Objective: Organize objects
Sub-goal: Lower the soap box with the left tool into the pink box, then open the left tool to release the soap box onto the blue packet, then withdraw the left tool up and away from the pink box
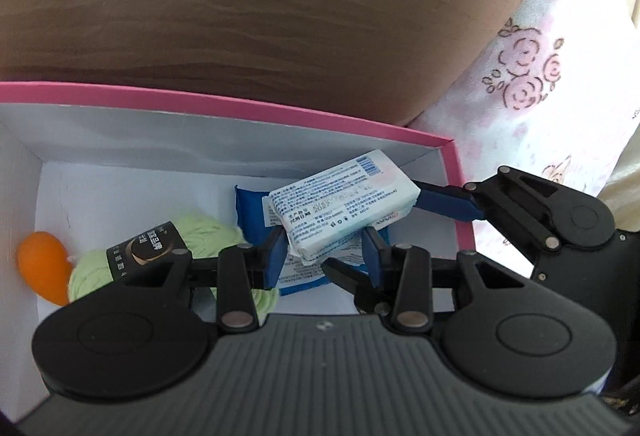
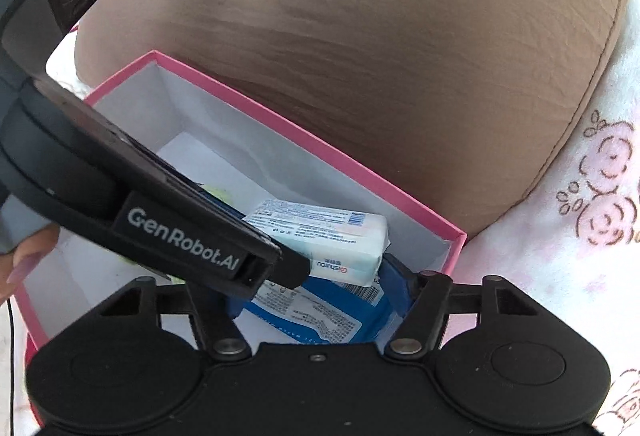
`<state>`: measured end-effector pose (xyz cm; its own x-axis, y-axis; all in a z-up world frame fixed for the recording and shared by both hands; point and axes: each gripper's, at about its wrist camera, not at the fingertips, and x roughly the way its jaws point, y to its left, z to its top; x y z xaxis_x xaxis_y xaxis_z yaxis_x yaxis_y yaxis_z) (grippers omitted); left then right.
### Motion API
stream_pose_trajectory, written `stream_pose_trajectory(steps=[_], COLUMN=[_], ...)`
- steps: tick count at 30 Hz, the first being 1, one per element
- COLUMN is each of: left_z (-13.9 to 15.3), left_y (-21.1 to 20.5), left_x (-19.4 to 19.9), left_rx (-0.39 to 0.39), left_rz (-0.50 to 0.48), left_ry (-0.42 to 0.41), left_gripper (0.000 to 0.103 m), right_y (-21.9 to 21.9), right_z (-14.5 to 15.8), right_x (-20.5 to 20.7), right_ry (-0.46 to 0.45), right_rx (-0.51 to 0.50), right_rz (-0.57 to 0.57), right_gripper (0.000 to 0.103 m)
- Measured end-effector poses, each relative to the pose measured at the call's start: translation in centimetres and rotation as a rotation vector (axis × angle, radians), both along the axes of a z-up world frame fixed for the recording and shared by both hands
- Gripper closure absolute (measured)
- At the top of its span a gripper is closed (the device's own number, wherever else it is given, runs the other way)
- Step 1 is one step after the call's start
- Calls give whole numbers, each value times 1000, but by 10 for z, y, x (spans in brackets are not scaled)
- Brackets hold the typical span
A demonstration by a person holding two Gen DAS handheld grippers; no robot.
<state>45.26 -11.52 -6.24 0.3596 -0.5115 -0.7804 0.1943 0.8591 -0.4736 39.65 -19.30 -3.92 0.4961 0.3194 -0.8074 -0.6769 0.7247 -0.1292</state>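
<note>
A pink-rimmed white box [image 1: 248,106] holds an orange ball [image 1: 42,264], a green yarn skein [image 1: 208,232] with a black label, and a blue wipes pack [image 1: 250,210]. My left gripper [image 1: 326,250] is inside the box with its blue pads against a white tissue pack [image 1: 340,206], which lies tilted on the blue pack. My right gripper [image 2: 320,296] reaches in from the right; one blue finger [image 1: 448,198] touches the tissue pack's end. In the right wrist view the tissue pack [image 2: 332,232] rests on the blue pack [image 2: 320,320], and the left gripper's body hides the right gripper's left finger.
The box [image 2: 304,128] sits on a pink rose-patterned blanket [image 1: 532,88]. A brown cushion [image 1: 260,8] with white trim lies right behind the box. A hand with a long nail [image 2: 28,256] shows at the left edge.
</note>
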Motion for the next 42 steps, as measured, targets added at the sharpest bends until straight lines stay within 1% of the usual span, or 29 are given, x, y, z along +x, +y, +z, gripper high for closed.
stream_pose_trajectory(steps=[3, 6, 7, 9, 10, 14, 16, 18, 19, 22, 25, 27, 31, 33, 34, 35, 37, 38, 39, 42], left_z=[-3, -6, -7, -6, -4, 8, 16, 24, 29, 43, 52, 55, 73, 81, 84, 88, 97, 102, 106, 111], left_y=[-1, -3, -3, -2, -2, 1, 4, 8, 8, 9, 18, 15, 19, 22, 24, 26, 31, 34, 37, 43], left_x=[3, 4, 4, 1, 0, -9, -12, -17, -6, -17, -35, -46, -71, -83, -88, -94, -104, -110, -115, -127], left_rx=[17, 44, 48, 56, 58, 80, 86, 86, 93, 134, 154, 168, 227, 244, 248, 252, 258, 258, 257, 257], left_rz=[-1, 0, 8, 22, 20, 16, 11, 0, -1, -14, -22, -26, -43, -44, -47, -47, -43, -44, -41, -36], left_ry=[5, 2, 1, -8, -16, -64, -83, -94, -98, -125, -132, -137, -161, -172, -177, -179, -178, -182, -184, -184], left_gripper=[65, 64, 63, 58, 57, 48, 48, 47, 47, 47, 47, 47, 47, 44, 43, 43, 42, 41, 40, 39], right_y=[8, 13, 15, 19, 20, 14, 6, -3, -7, -14, -16, -18, -25, -26, -28, -31, -41, -28, -27, -26], right_z=[-4, -10, -11, -13, -12, -4, 5, 13, 16, 29, 40, 49, 66, 71, 73, 74, 80, 81, 80, 80], right_x=[-3, -3, -4, -7, -8, -14, -21, -29, -34, -50, -67, -79, -97, -107, -110, -102, -116, -113, -114, -120], right_ry=[-24, -39, -49, -77, -76, -70, -71, -44, -31, -13, -24, -35, -50, -55, -54, -53, -55, -54, -48, -22], right_rx=[-64, -97, -108, -127, -127, -85, -44, 19, 43, 93, 107, 112, 135, 147, 157, 163, 172, 173, 177, 195], right_rz=[6, -6, -9, -14, -18, -51, -67, -72, -74, -59, -41, -30, -16, -12, -14, -19, -23, -23, -23, -19], right_gripper=[39, 39, 39, 39, 39, 38, 38, 38, 38, 38, 38, 37, 37, 35, 35, 34, 34, 34, 34, 34])
